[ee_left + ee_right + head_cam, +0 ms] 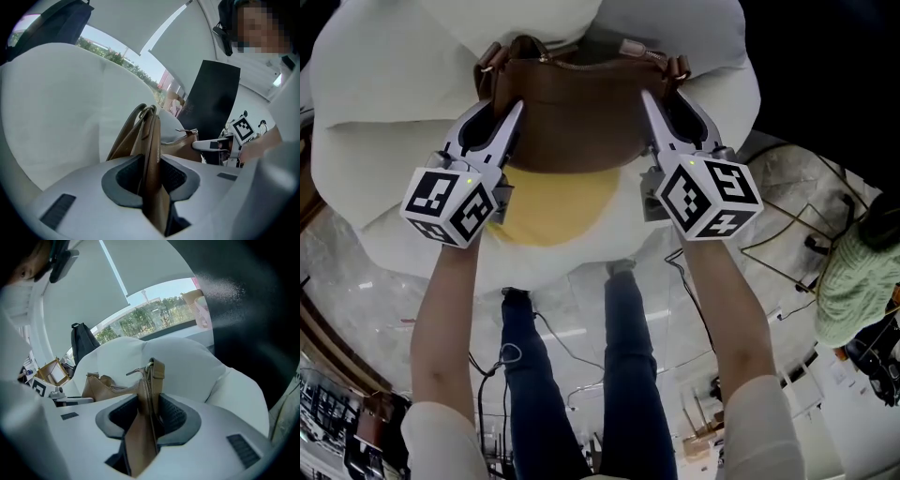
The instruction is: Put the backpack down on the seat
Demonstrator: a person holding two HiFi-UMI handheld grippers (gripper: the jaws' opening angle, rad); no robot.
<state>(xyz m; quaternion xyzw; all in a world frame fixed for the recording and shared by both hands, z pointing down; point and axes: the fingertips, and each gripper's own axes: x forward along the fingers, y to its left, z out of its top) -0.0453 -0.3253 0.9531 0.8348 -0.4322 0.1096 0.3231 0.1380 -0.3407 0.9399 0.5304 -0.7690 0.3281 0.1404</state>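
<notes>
Backpack (577,122): brown leather with a zip along the top. It hangs level between two grippers, right in front of the seat's cushions.
Contact: no view shows whether its base touches the seat.
Left strap (151,136): a flat brown band with a metal ring, running up from the jaws.
Left gripper (502,117): jaws closed on that strap at the backpack's left side, pads pressing on the leather.
Right strap (153,378): the same kind of band, at the backpack's right side.
Right gripper (661,108): jaws clamped on it in the same way.
Seat (384,94): white, puffy and lobed. It fills the space behind and around the backpack.
Yellow patch (558,202): just below the backpack, against the seat. What it is cannot be told.
Forearms (441,319): bare, one behind each gripper.
Done: the backpack has reached the seat and is gripped evenly on both sides.
Left to do: probably settle its weight on the cushion, open both jaws, and draw the grippers clear of the straps.
</notes>
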